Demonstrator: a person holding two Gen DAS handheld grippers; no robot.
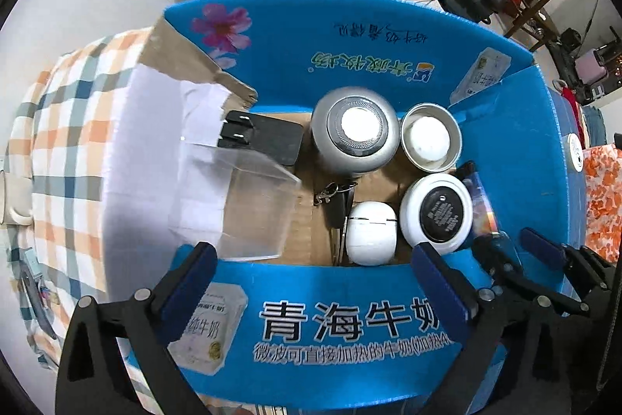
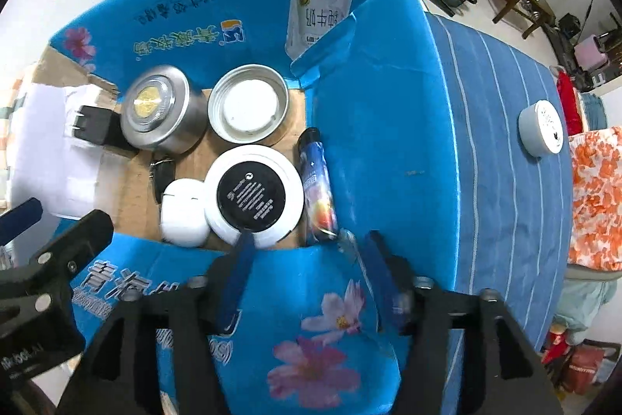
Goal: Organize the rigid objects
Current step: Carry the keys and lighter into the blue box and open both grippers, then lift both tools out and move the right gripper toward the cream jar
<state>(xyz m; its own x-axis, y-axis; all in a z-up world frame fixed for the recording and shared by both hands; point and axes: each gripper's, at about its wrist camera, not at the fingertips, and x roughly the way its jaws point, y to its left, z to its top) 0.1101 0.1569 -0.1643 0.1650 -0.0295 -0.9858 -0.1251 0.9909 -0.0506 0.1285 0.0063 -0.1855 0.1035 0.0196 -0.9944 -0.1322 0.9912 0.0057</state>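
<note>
Fingers of the left gripper [image 1: 311,282] stand spread apart, empty, above the blue box's [image 1: 350,321] near wall. Right gripper [image 2: 307,255] likewise gapes over that wall, holding nothing. Inside, partly hidden: blue tube [image 2: 317,189], white jar [image 2: 252,195], steel tin [image 2: 159,107], clear case [image 1: 237,205] blurred.

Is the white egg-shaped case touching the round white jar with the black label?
Touching. In the right wrist view the white egg-shaped case sits against the round white jar with no cardboard showing between them.
</note>
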